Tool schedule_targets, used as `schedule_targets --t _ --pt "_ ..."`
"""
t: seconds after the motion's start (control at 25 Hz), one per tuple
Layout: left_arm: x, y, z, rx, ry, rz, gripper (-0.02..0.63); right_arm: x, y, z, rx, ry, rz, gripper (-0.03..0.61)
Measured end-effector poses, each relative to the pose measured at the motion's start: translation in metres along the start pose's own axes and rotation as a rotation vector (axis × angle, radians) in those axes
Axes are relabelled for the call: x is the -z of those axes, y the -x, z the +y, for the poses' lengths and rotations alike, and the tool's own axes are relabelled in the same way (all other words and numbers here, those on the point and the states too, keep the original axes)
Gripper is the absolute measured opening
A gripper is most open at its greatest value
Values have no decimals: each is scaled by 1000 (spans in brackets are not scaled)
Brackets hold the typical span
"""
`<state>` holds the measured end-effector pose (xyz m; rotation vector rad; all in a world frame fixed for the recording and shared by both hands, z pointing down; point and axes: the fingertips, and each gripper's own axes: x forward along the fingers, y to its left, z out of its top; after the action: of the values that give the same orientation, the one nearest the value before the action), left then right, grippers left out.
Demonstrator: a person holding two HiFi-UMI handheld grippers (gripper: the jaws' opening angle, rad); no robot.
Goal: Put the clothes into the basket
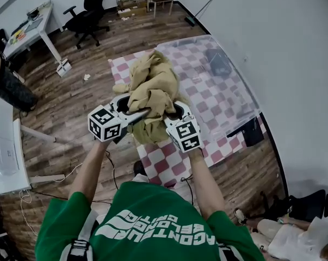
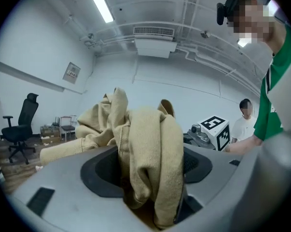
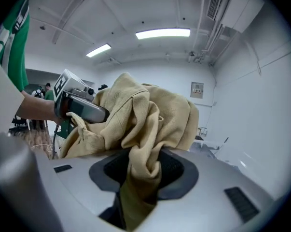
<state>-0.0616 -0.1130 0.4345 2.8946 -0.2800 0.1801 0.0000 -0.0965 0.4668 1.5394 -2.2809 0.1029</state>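
A crumpled tan knit garment [image 1: 153, 94] hangs in the air between my two grippers, above the pink-and-white checked cloth [image 1: 207, 75]. My left gripper [image 1: 132, 115] is shut on its left side; in the left gripper view thick folds of the garment [image 2: 145, 163] fill the gap between the jaws. My right gripper [image 1: 173, 115] is shut on the right side, where a twisted fold of the garment [image 3: 143, 173] is pinched. A clear plastic basket [image 1: 229, 75] stands on the checked cloth beyond the garment, with something dark inside.
A black office chair [image 1: 90, 12] and a white desk [image 1: 30, 29] stand at the far left on the wooden floor. Dark bags [image 1: 305, 205] lie at the lower right by the white wall. A person [image 2: 244, 120] stands in the background of the left gripper view.
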Motion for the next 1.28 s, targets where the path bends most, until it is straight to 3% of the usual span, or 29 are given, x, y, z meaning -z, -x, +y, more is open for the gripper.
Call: schedule_targets --t 0.32,0.64,0.96,1.28 --pt "-73 8 17 1 -97 -84 302 -76 -8 -23 43 96 -90 153" --pt "-118 23 28 43 -152 -150 299 -126 -12 -27 109 147 -135 152" --pt "-150 -23 15 179 -196 -177 298 -136 17 -74 249 136 -131 152" --pt "-162 -92 -27 295 -203 -174 296 -118 74 -131 366 116 -110 152"
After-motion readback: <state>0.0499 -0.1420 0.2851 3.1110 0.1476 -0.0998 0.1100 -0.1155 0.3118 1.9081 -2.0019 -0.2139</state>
